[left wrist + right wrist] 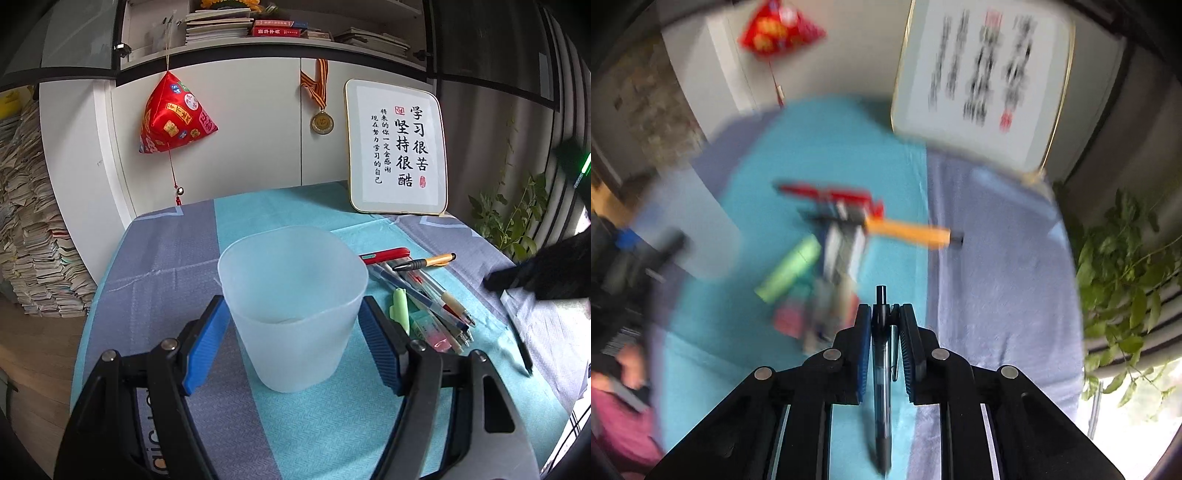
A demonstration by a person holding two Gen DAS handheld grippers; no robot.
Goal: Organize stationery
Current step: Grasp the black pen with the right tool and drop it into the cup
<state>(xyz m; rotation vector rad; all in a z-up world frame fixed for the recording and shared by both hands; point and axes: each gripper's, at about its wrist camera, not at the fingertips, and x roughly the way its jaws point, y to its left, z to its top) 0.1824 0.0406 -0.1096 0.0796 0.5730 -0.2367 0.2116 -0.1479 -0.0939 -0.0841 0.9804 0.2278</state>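
My left gripper (293, 301) is shut on a translucent plastic cup (295, 332), its blue pads pressing both sides; the cup stands upright on the cloth and looks empty. Right of it lies a pile of pens (424, 295) with an orange pen (424, 263), a red one (386, 254) and a green highlighter (400, 310). My right gripper (884, 314) is shut on a clear-barrelled black pen (881, 369) that lies lengthwise between its fingers, raised above the cloth just short of the blurred pile (838, 251). The cup (698, 229) shows blurred at the left.
A blue and grey cloth (207, 258) covers the round table. A framed calligraphy sign (399, 147) leans against the wall at the back right, a green plant (509, 218) stands past the right edge, and a red pouch (173, 118) hangs on the cabinet.
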